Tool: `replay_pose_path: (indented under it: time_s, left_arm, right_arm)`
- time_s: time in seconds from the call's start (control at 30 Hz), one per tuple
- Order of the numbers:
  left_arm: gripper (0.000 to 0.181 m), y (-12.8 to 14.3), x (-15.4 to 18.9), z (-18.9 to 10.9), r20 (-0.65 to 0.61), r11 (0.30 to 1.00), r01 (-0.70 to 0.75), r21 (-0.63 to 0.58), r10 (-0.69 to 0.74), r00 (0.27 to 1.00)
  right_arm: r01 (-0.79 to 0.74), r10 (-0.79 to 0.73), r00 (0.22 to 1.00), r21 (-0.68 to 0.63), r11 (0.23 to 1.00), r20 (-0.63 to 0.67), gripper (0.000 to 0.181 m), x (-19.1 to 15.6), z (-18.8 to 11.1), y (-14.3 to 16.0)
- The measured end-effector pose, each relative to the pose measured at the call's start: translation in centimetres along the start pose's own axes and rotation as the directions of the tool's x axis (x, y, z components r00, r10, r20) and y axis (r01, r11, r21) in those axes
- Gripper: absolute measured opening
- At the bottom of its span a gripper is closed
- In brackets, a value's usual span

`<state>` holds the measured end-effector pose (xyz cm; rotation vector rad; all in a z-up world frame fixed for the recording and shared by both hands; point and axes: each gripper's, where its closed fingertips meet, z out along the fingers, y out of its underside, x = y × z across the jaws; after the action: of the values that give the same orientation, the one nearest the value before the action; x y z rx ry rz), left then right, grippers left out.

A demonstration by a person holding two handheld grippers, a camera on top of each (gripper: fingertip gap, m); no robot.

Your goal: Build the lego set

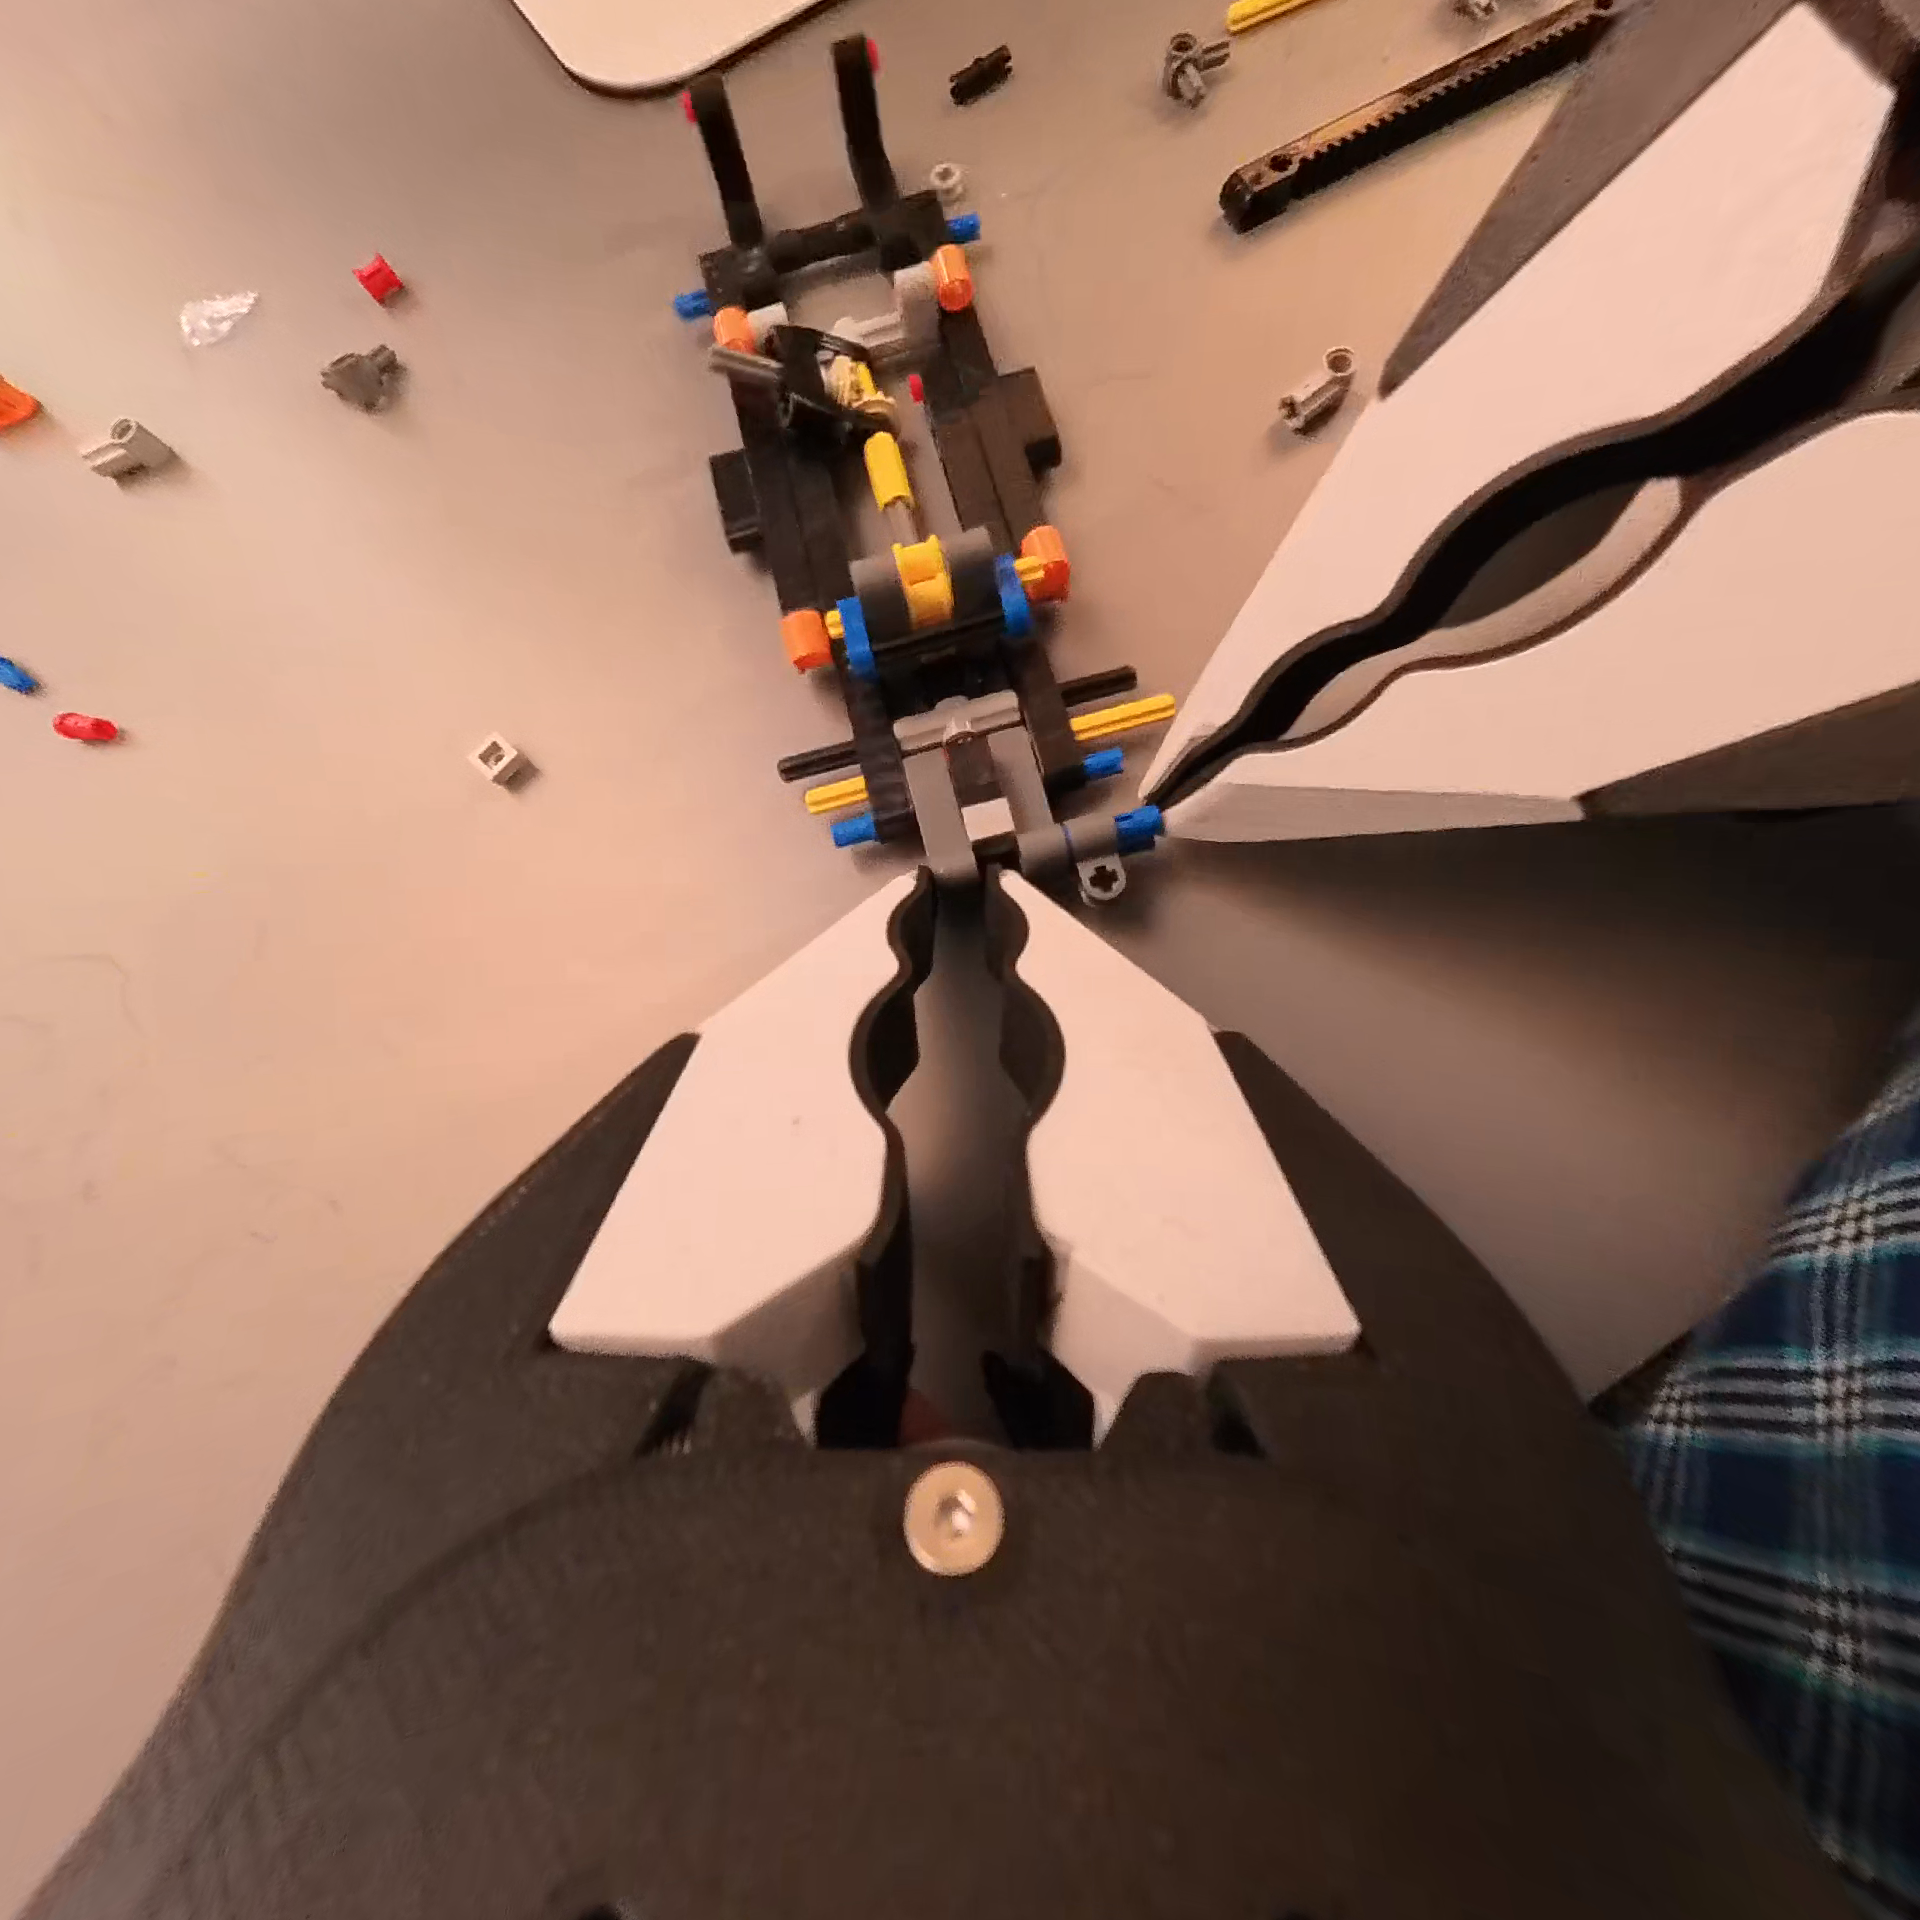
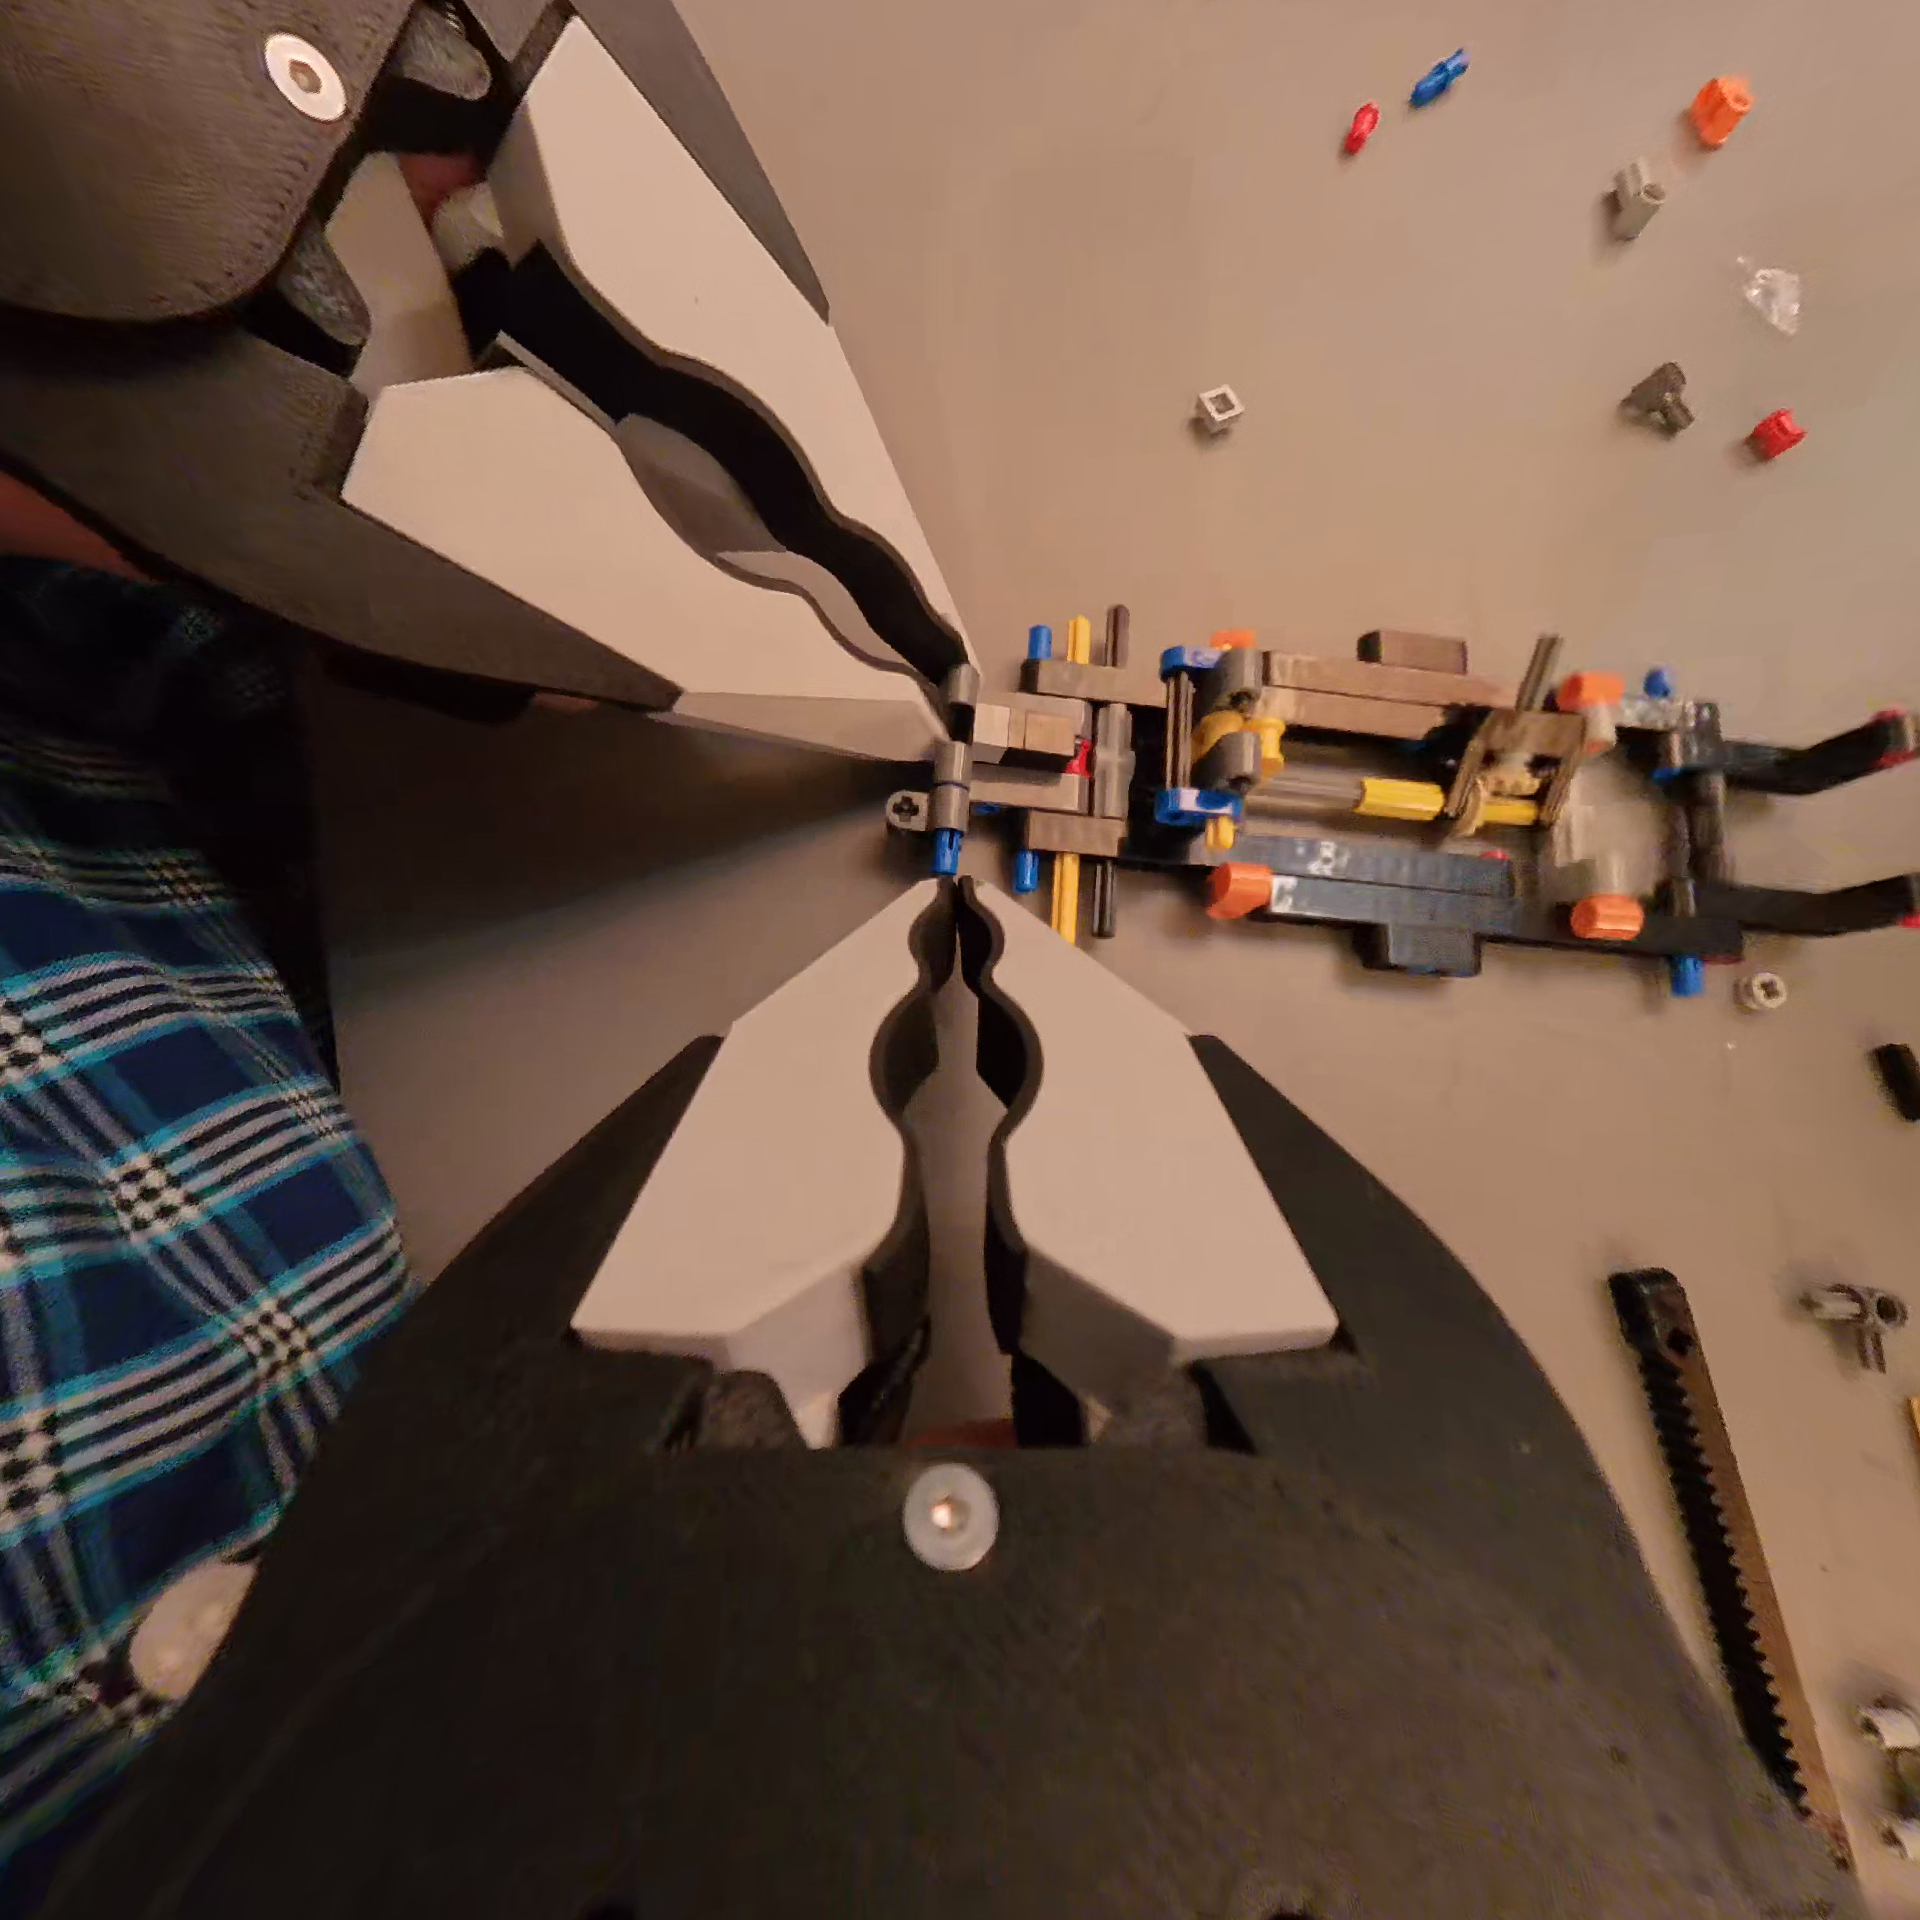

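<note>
A long black Lego chassis (image 1: 904,499) with yellow, orange and blue parts lies on the table; it also shows in the right wrist view (image 2: 1403,821). My left gripper (image 1: 956,883) is shut on the end of a grey beam (image 1: 940,821) at the chassis's near end; the right wrist view shows this gripper (image 2: 961,691) on that beam. My right gripper (image 2: 956,885) is shut, its tips right at the end of a blue pin (image 2: 945,847) that sticks out of a grey connector (image 2: 948,800). In the left wrist view the right gripper (image 1: 1155,816) touches the same pin (image 1: 1138,824).
Loose parts lie around: a black gear rack (image 1: 1392,114) (image 2: 1714,1507), a small white brick (image 1: 501,758), a red bush (image 1: 376,278), grey connectors (image 1: 1314,395). A white board edge (image 1: 665,42) lies beyond the chassis. A plaid sleeve (image 1: 1808,1403) is close by. Only a small space, under 4 cm, lies between the two pairs of fingers. My left tips are roughly 9 cm from the small white brick (image 1: 501,758). My right wrist view (image 2: 1225,406) looks at it from another angle.
</note>
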<state>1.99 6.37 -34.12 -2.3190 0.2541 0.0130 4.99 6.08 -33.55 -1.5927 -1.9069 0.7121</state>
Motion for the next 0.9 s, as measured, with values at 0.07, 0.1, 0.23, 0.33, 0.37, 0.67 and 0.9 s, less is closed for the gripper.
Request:
replay_pose_path:
  time_s: [0.07, 0.1, 0.23, 0.33, 0.37, 0.67, 0.9]
  left_arm:
    - [0.006, 0.0, 0.1, 0.0, 0.007, 1.000, -0.016, -0.002, 0.016, 1.000]
    - [0.006, 0.0, 0.1, 0.0, 0.010, 1.000, -0.022, -0.001, 0.022, 1.000]
    - [0.006, 0.0, 0.0, 0.0, 0.011, 1.000, -0.016, -0.003, 0.016, 1.000]
    - [0.006, 0.0, 0.0, 0.0, 0.027, 1.000, -0.027, -0.004, 0.027, 0.999]
    - [0.006, 0.1, 0.0, 0.0, 0.026, 1.000, -0.024, -0.005, 0.024, 0.999]
    - [0.005, 0.1, -0.2, -0.1, 0.058, 1.000, -0.020, -0.011, 0.021, 0.998]
    - [0.008, -0.1, 0.7, 0.0, -0.015, 0.999, 0.040, -0.011, -0.040, 0.999]
  right_arm:
    - [-0.016, 0.016, 1.000, 0.001, 1.000, 0.006, 0.000, -0.1, 0.1, 0.2]
    - [-0.027, 0.027, 1.000, 0.003, 1.000, 0.007, 0.000, -0.1, 0.1, 0.2]
    - [-0.051, 0.051, 0.999, 0.011, 0.999, -0.009, 0.000, -0.1, 0.3, 0.2]
    - [-0.066, 0.066, 0.998, 0.012, 0.998, -0.006, 0.000, -0.1, 0.4, 0.2]
    - [-0.071, 0.072, 0.997, 0.016, 0.997, -0.008, 0.000, -0.1, 0.5, 0.2]
    - [-0.096, 0.096, 0.995, 0.016, 0.995, -0.024, 0.000, -0.1, 0.8, -0.1]
    - [-0.050, 0.050, 0.998, 0.001, 0.999, -0.030, 0.000, 0.9, 0.0, 0.4]
